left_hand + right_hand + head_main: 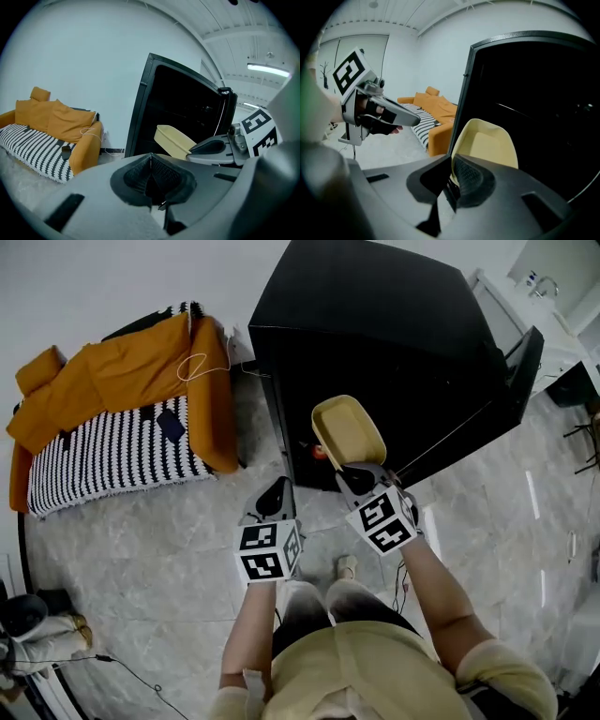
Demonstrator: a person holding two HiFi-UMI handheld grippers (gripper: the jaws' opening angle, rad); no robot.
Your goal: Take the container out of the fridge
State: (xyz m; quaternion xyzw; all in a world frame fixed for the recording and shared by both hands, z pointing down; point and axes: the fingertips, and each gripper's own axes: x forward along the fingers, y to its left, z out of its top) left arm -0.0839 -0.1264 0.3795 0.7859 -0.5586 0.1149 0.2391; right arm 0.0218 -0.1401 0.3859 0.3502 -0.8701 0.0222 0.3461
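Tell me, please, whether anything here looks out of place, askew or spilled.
Nothing looks spilled or damaged. The yellow container seems empty; the right gripper holds it by one end only, before the black fridge, whose door stands open. The left gripper is shut and empty.

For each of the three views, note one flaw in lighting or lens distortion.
Head view: even light, pale streaks of glare on the floor. Left gripper view: fisheye with black corners; the ceiling light blows out. Right gripper view: the fridge interior is black, the container well lit.
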